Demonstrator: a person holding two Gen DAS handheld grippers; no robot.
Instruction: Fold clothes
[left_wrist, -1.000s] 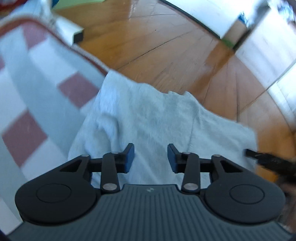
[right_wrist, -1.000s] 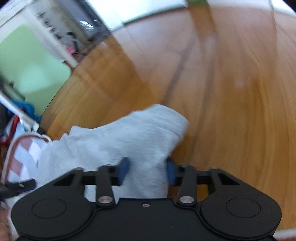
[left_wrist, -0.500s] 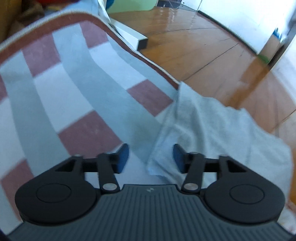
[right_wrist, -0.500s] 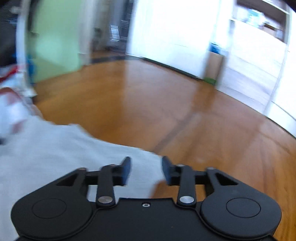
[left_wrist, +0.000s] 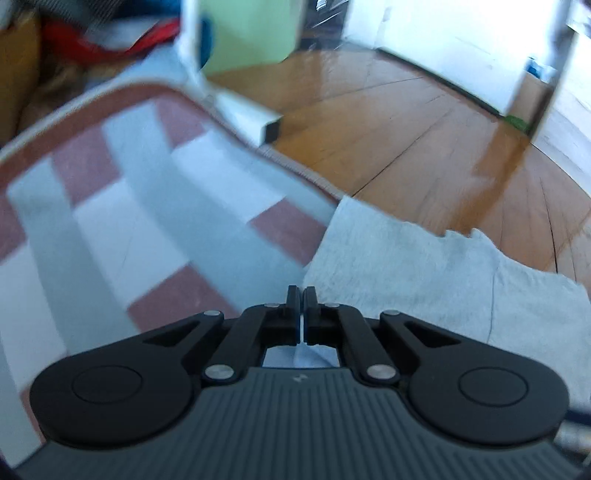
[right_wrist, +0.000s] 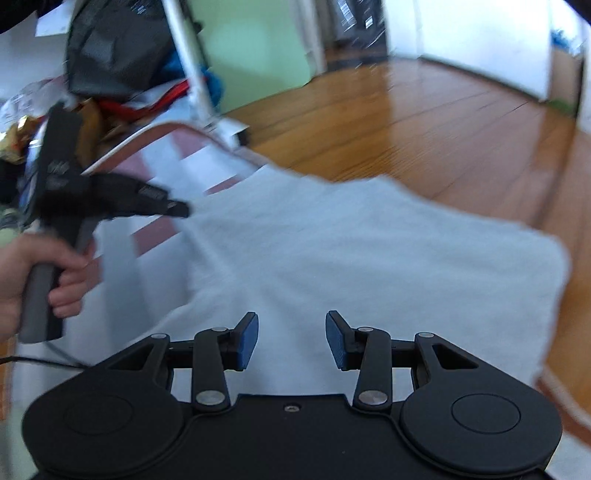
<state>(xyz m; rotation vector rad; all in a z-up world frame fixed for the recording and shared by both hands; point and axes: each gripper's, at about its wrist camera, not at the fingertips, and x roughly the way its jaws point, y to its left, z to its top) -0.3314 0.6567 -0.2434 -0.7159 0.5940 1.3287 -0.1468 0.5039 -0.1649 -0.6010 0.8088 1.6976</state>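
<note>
A pale grey cloth (left_wrist: 424, 288) lies flat, partly on a checked blanket (left_wrist: 147, 221) and partly on the wood floor. My left gripper (left_wrist: 301, 291) is shut at the cloth's near left corner, and a fold of fabric shows just behind the closed jaws. The right wrist view shows the whole cloth (right_wrist: 351, 258) spread out, with the left gripper (right_wrist: 181, 211) at its left edge and a hand (right_wrist: 22, 269) holding its grip. My right gripper (right_wrist: 291, 332) hovers open over the cloth's near side, with nothing between its blue pads (right_wrist: 245, 343).
The red, white and grey blanket (right_wrist: 207, 158) ends at a brown border beside the wood floor (right_wrist: 424, 129). A white pole (right_wrist: 192, 74) stands at the blanket's far corner on a white foot (left_wrist: 251, 118). Behind it lie a black bag (right_wrist: 110, 48) and coloured clutter.
The left jaws closed on the cloth's left corner. The right gripper let go of the cloth's right end, opened, and pulled back and up; the cloth now lies spread out.
</note>
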